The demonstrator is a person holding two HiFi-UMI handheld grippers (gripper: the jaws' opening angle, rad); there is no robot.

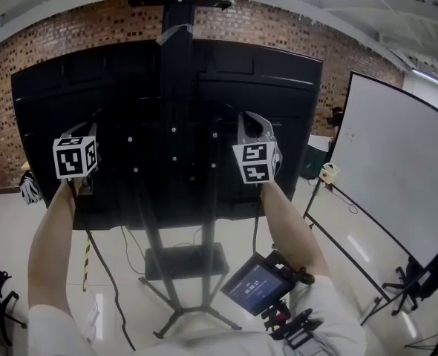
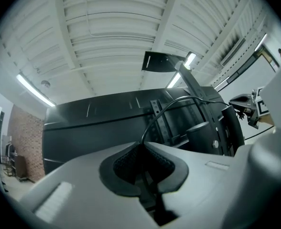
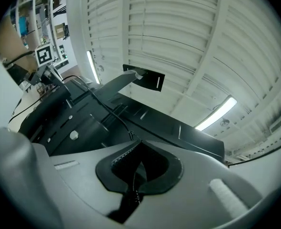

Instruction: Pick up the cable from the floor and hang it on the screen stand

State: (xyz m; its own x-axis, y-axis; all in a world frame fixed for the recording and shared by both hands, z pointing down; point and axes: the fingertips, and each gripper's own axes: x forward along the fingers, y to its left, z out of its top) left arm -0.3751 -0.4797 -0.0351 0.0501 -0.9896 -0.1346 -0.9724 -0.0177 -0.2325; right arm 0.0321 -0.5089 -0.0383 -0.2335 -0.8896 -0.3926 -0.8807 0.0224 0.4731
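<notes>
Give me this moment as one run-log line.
left tool: shut on cable | right tool: shut on cable | cable: held up at screen stand

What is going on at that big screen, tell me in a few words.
A person holds a gripper in each hand, raised at the back of the screen. The left gripper and the right gripper are each shut on a thin black cable, which is off the floor and runs from both toward the central column of the screen stand. Whether it already rests on the stand cannot be told.
</notes>
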